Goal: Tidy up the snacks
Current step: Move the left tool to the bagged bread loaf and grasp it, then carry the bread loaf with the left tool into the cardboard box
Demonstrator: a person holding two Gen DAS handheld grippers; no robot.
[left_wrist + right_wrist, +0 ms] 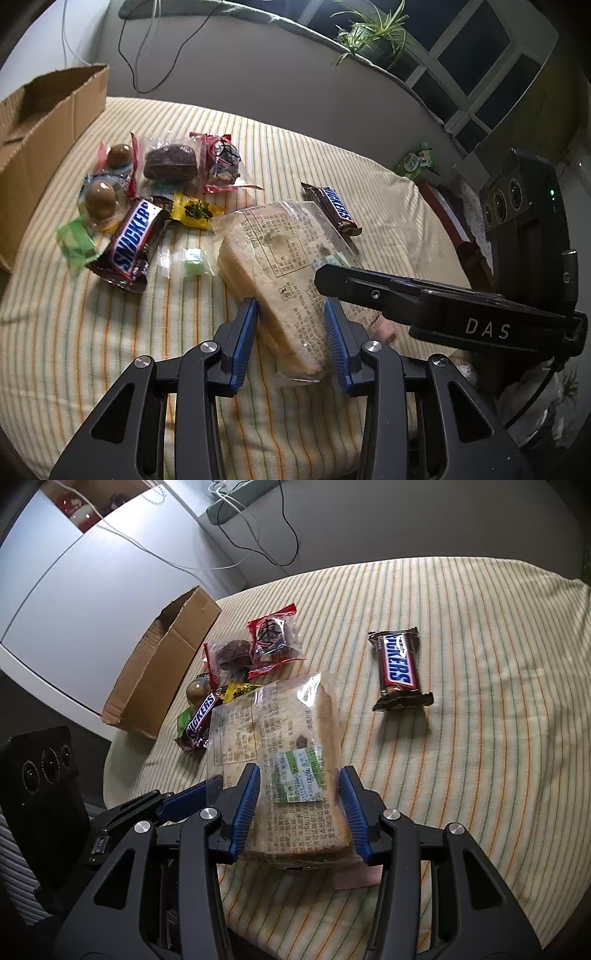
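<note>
Between my left gripper's (291, 314) blue pads, at the lower middle of the left view, sits one end of the wrapped sandwich (273, 266); both pads press its sides, so I am grasping it. My right gripper (299, 790) clamps the other end, at the lower middle of its own view, the wrapper bulging between its pads. The sandwich lies on the striped cloth (92, 325), and its underside and near end are hidden behind my fingers. Printing on the wrapper is too small to read.

At the left of the left view lies a cluster of snacks: a chocolate bar (129, 245), a yellow packet (194, 212), a dark cake in clear wrap (170, 162), a red-edged packet (221, 162), and round brown sweets (99, 199) I cannot identify. A second chocolate bar (332, 210) lies apart at the upper right of the sandwich, partly behind it. The cardboard box (44, 122) is cut off by the left edge. In the right view my left gripper's body hides part of the lower left, and something pink (356, 880) peeks from under the sandwich; I cannot tell what it is.
</note>
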